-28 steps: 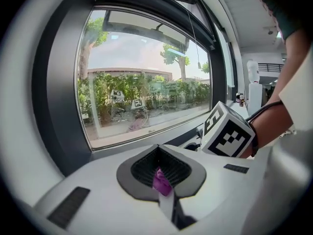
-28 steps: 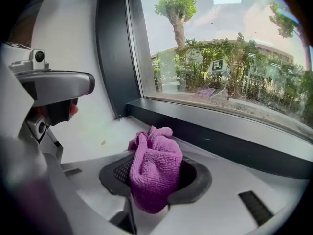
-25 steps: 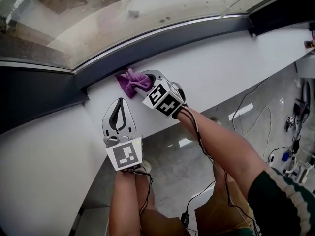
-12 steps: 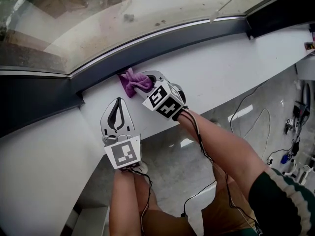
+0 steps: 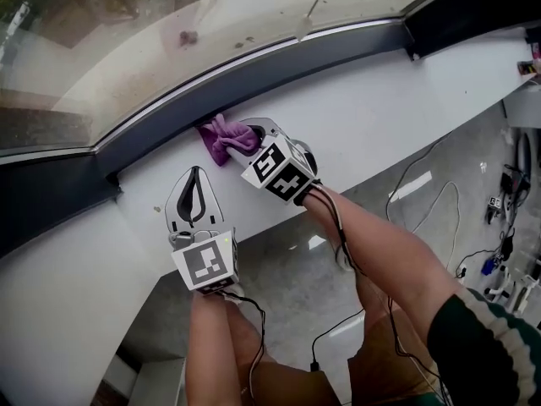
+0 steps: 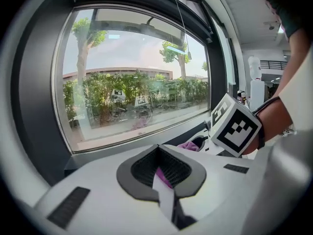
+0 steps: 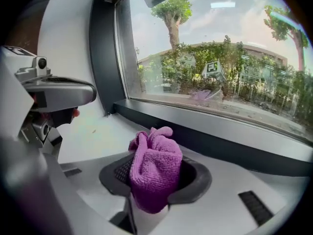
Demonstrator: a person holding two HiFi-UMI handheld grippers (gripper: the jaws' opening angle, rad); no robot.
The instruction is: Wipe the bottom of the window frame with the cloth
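Nearest are the person's two bare forearms, the left (image 5: 207, 345) coming up from 6 o'clock and the right (image 5: 380, 244) from 4 o'clock, each with a thin cable along it. At the end of each sits a marker cube (image 5: 205, 262).

The left gripper (image 5: 194, 172) lies on the white sill (image 5: 380, 117) and points to 12 o'clock. Its jaws are pressed together at the tips with nothing pinched between them (a sliver of purple shows in the hollow of its pads in the left gripper view, and I cannot tell what it is).

At 1 o'clock from it, just beside, the right gripper (image 5: 247, 135) points toward 10 o'clock. Its jaws are clamped on the purple cloth (image 5: 221, 140), which bunches out past the tips in a crumpled wad. The cloth rests on the sill, and its far edge reaches the dark bottom rail of the window frame (image 5: 279, 66).

Beyond the rail runs the glass (image 5: 169, 41). Through it the gripper views show a pale ledge, green hedges, trees and a low building.
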